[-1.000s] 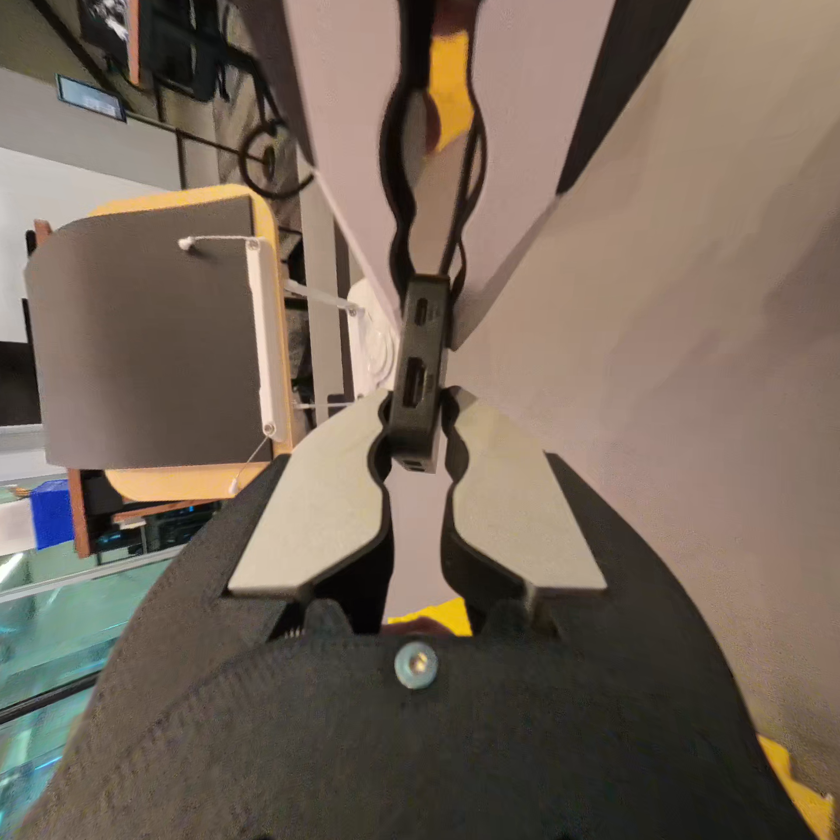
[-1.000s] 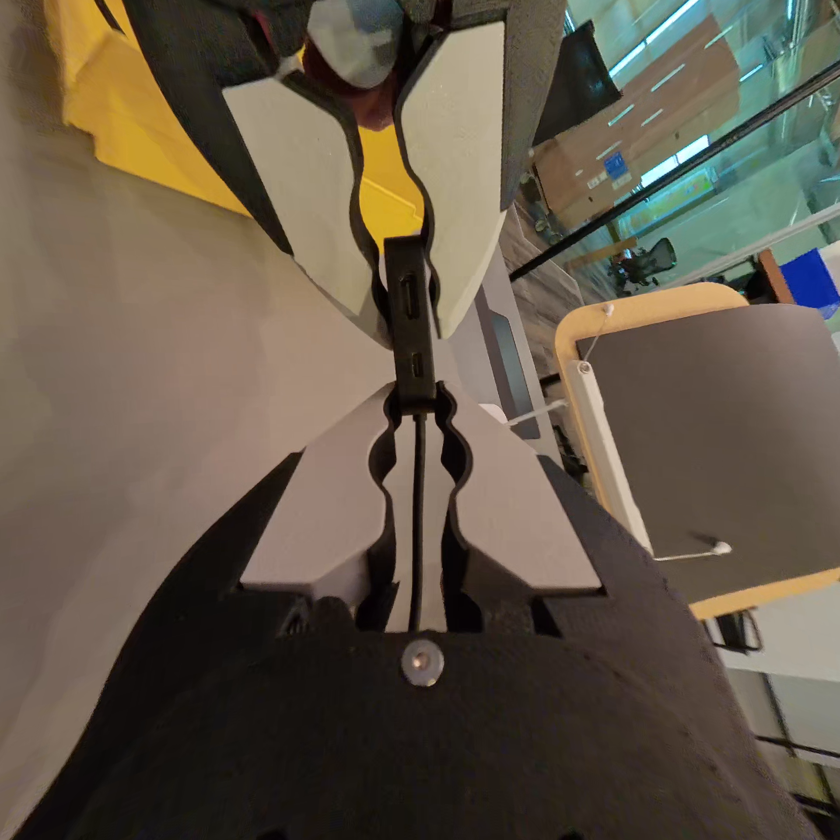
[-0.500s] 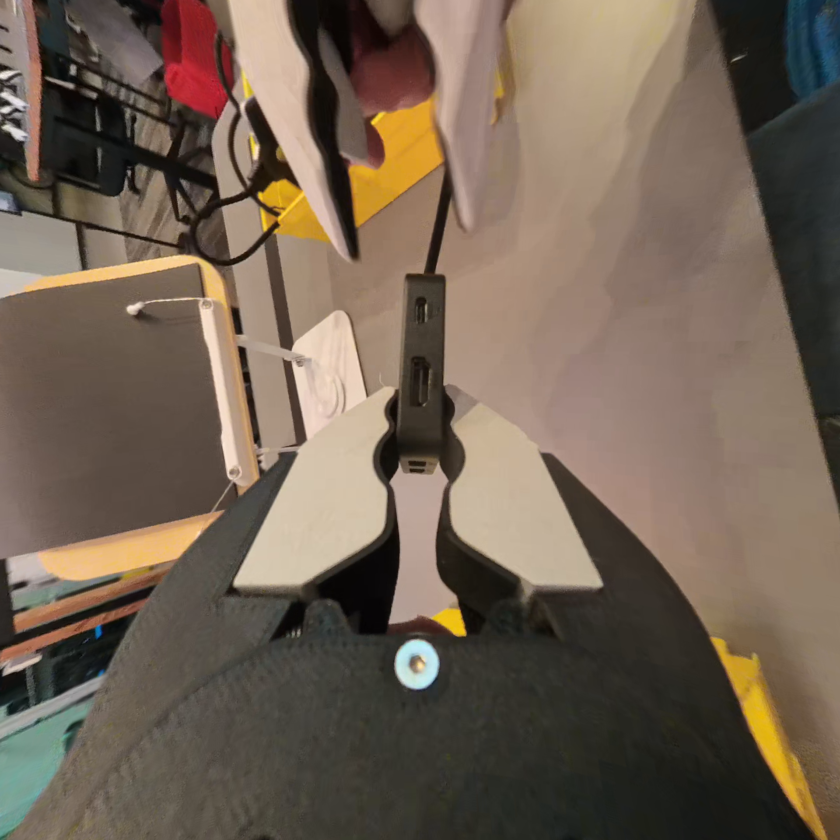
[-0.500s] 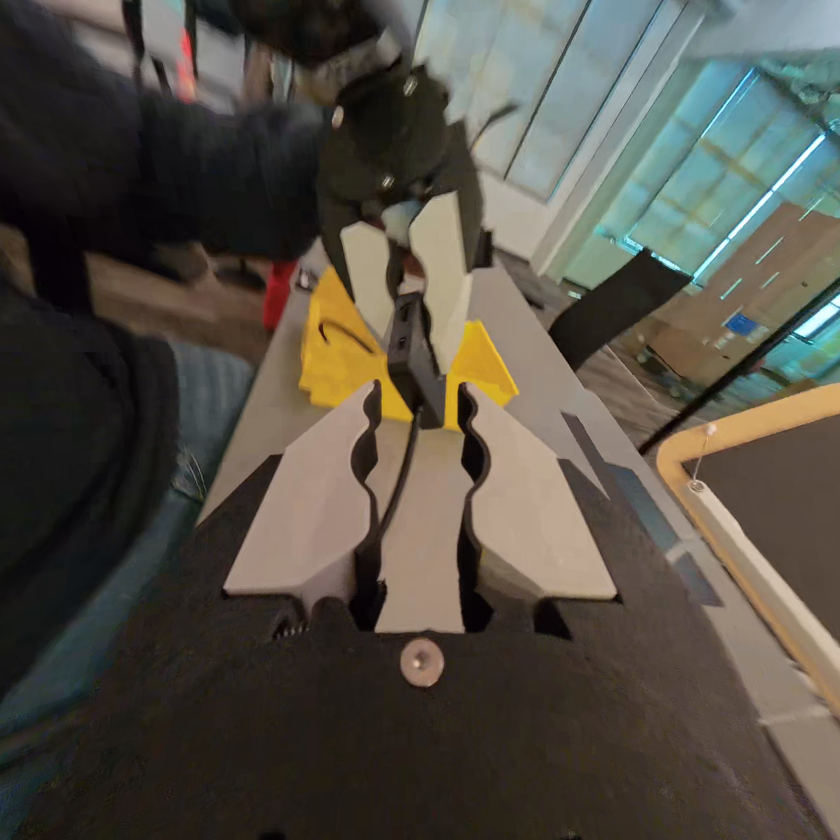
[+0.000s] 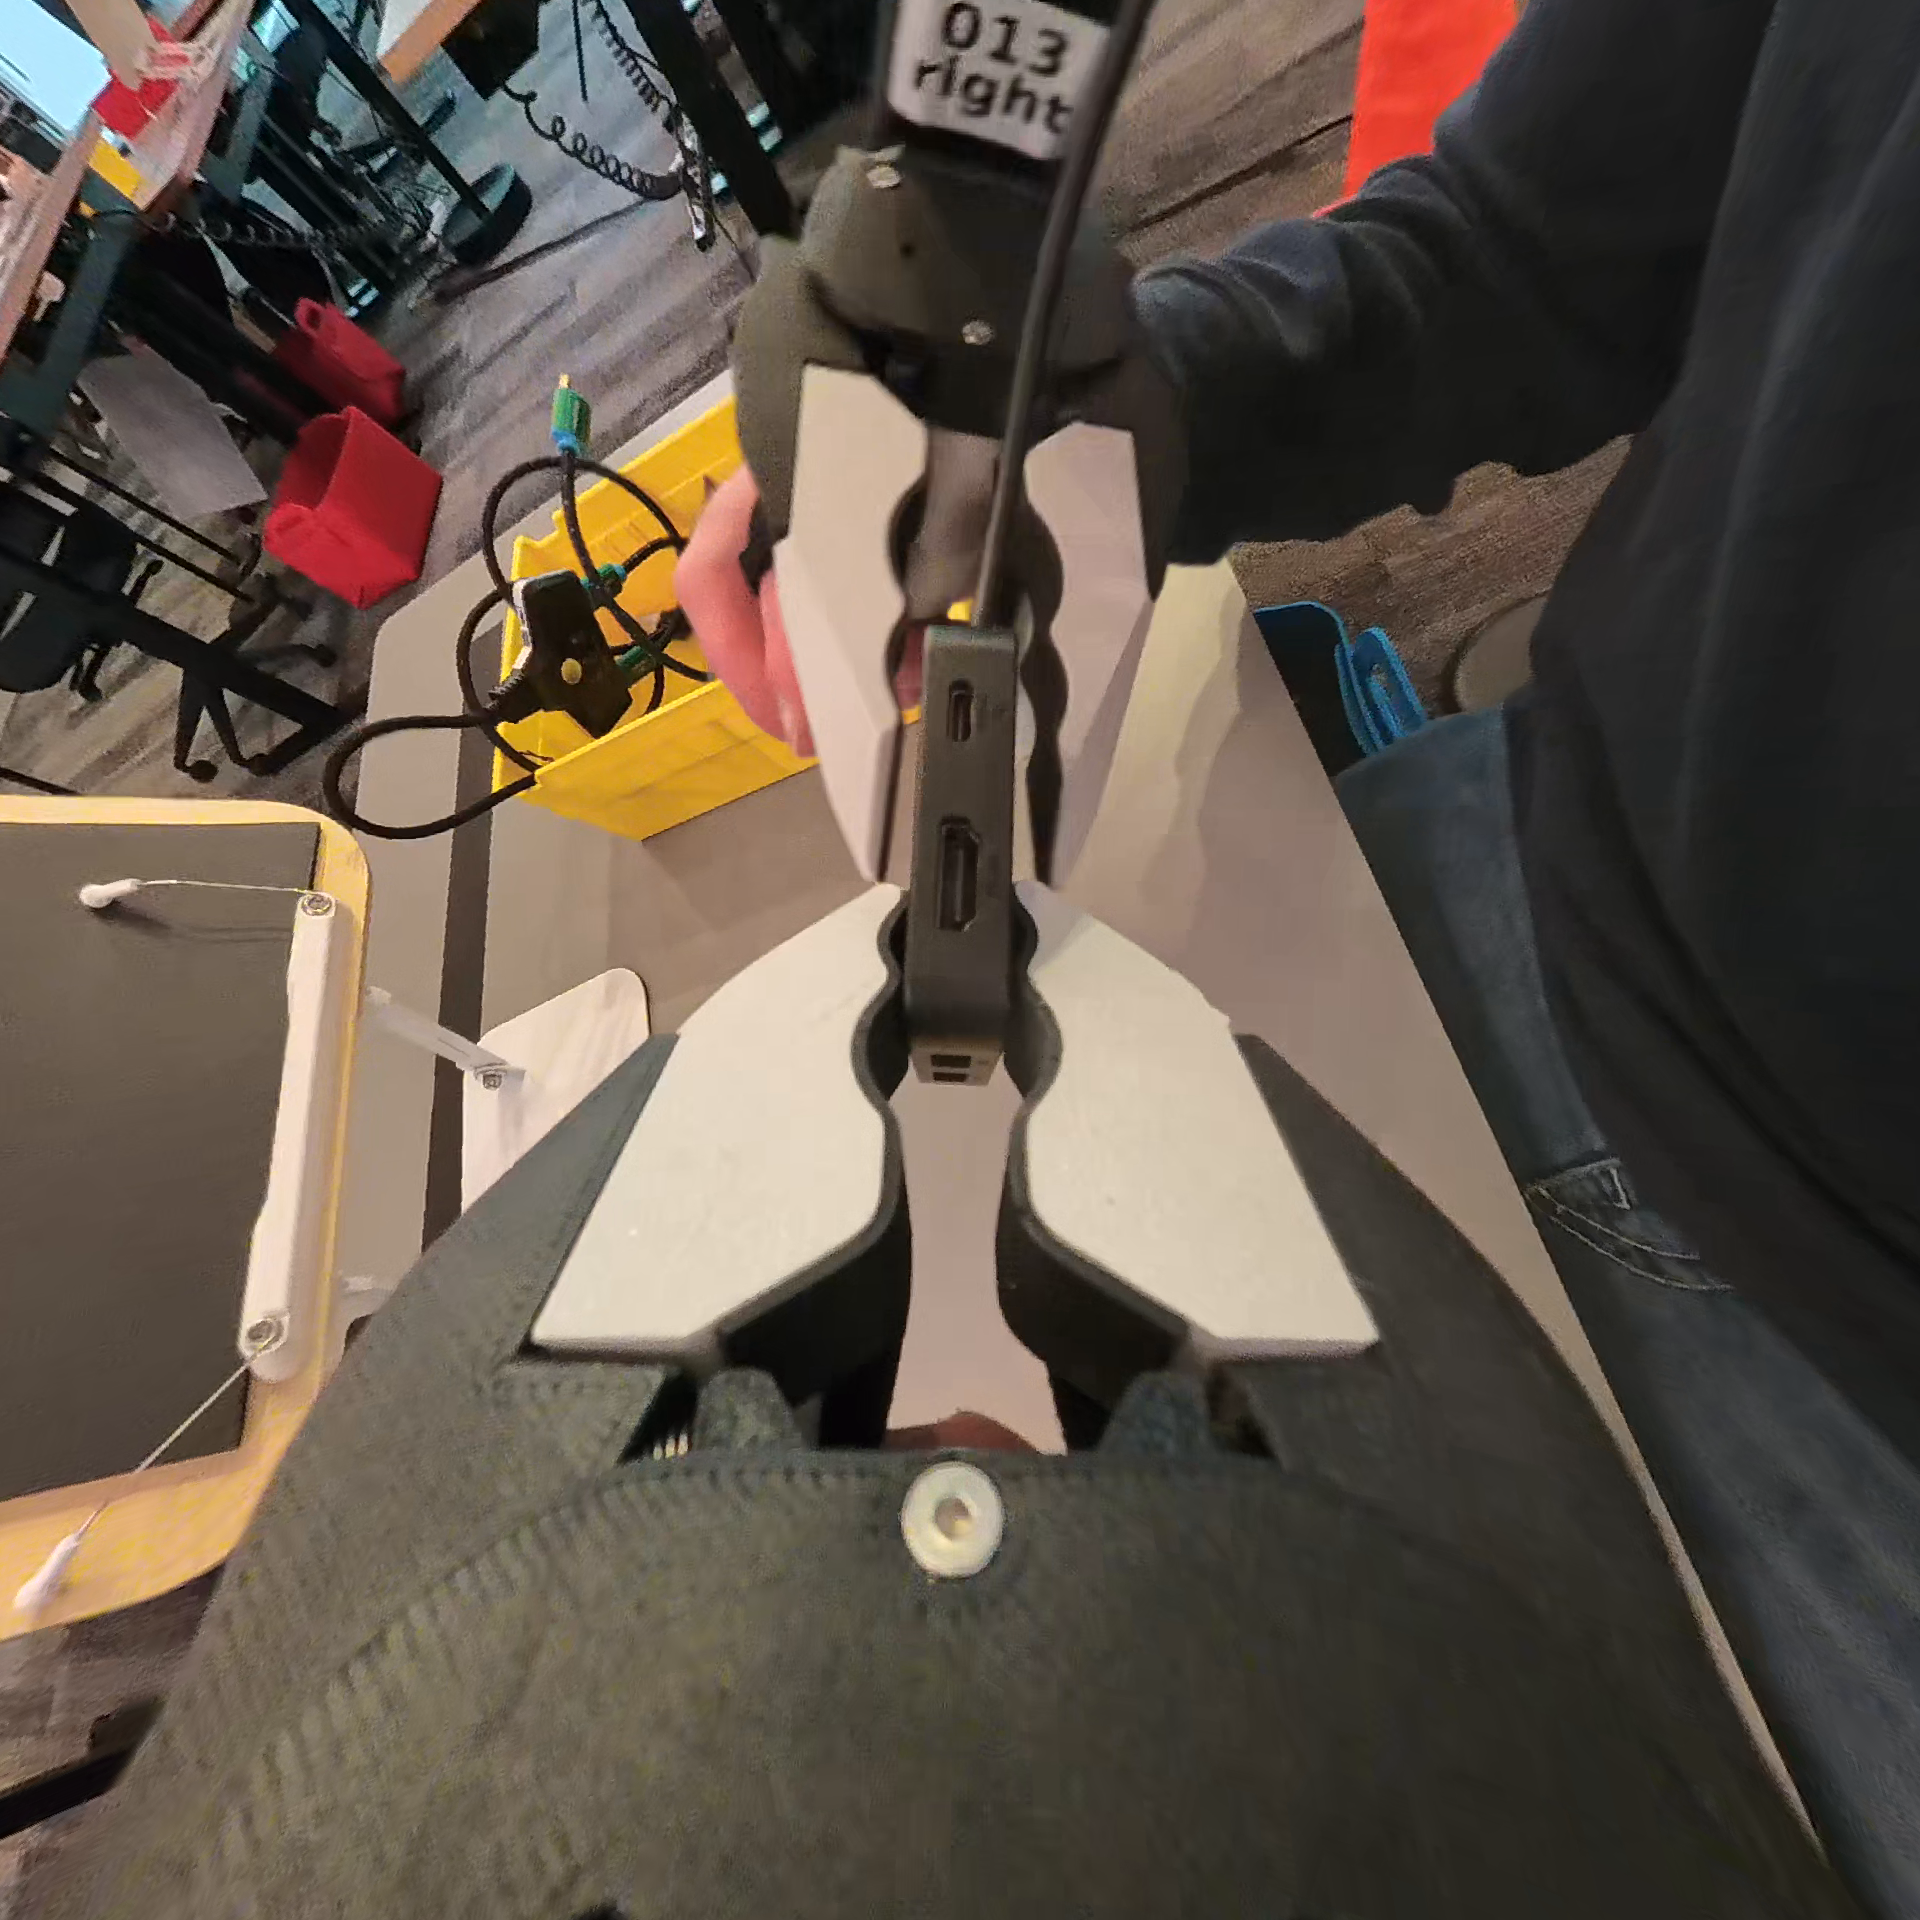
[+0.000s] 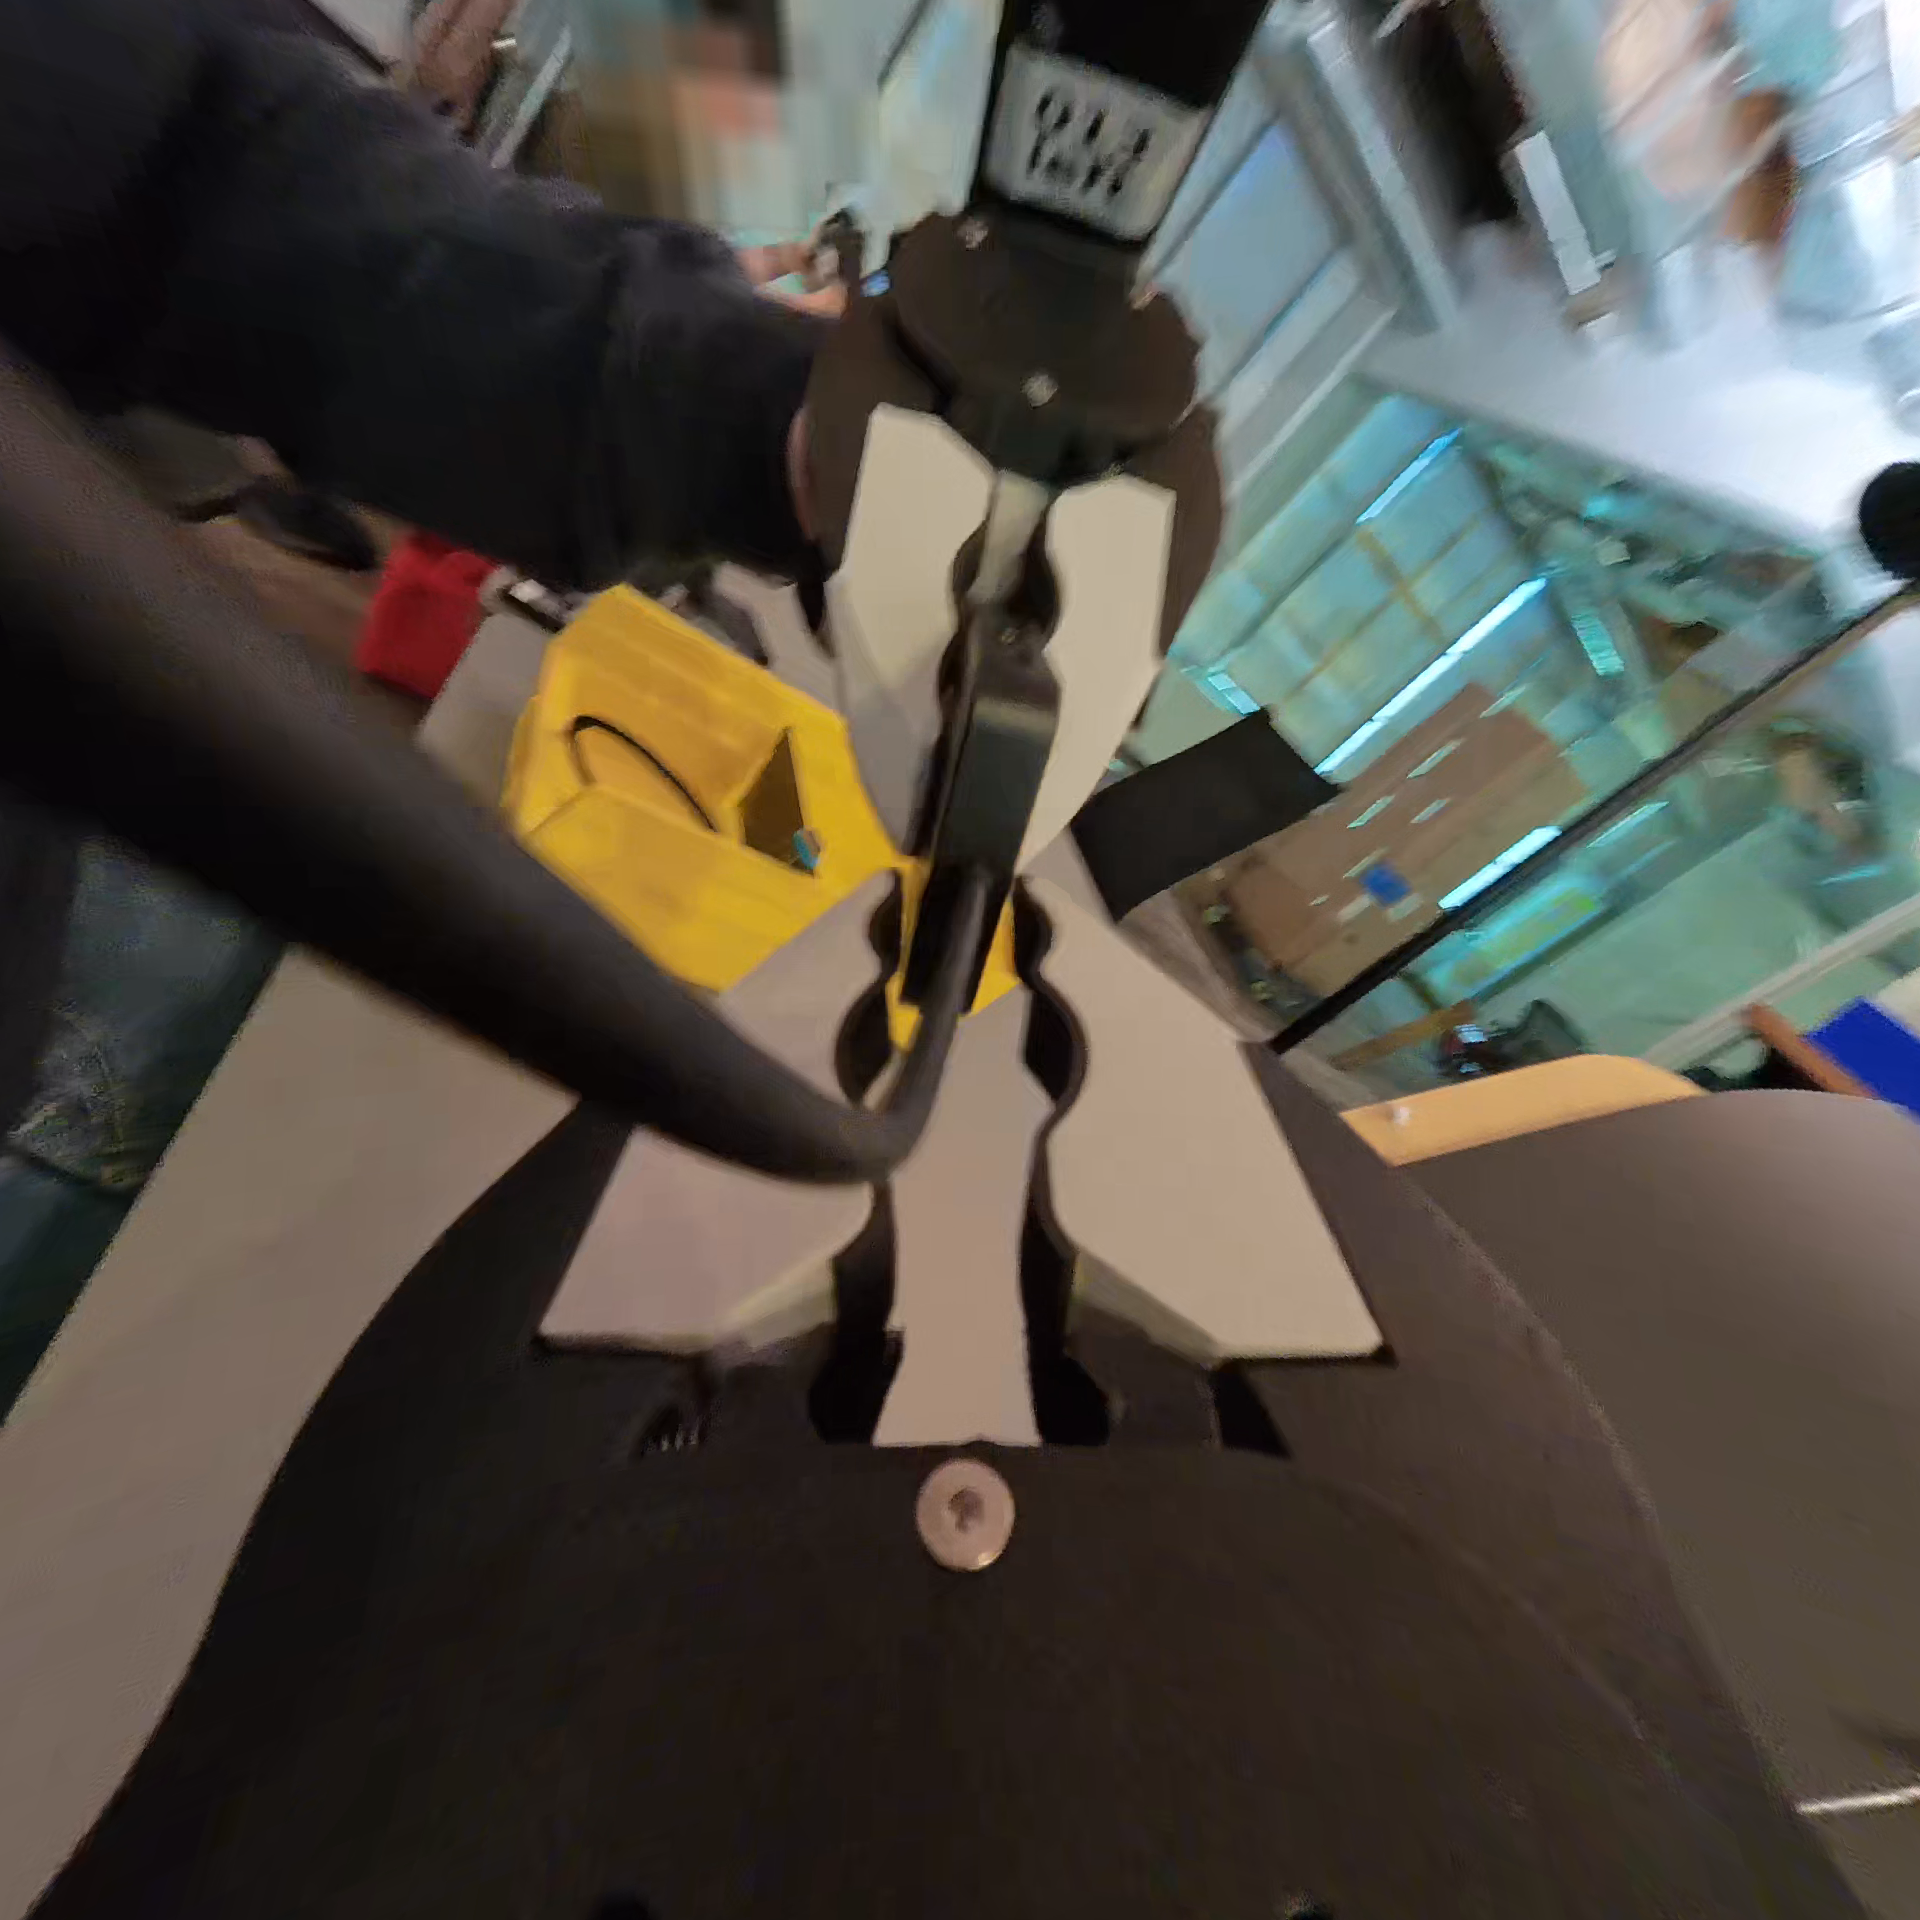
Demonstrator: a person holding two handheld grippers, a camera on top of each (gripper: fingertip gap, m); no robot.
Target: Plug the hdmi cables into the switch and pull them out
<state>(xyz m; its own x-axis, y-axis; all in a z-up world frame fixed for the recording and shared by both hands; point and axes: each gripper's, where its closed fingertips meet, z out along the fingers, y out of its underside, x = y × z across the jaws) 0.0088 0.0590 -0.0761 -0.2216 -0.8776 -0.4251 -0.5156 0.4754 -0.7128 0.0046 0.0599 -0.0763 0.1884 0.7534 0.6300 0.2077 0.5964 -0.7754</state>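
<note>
My left gripper [image 5: 954,961] squeezes the black switch [image 5: 958,831] tight, up above the grey table [image 5: 1299,831]. My right gripper [image 6: 956,935] sits around its cable [image 6: 940,997], fingers apart, not squeezing. If I tug, the switch could twist loose.

yellow bin [image 5: 665,727] ahead, table [image 5: 1195,810] bare rightward

The small black rectangular plastic switch [image 5: 958,831] hung above the grey flat table [image 5: 1226,914]; the yellow plastic bin [image 5: 665,727] sat behind it, probably leftward.
</note>
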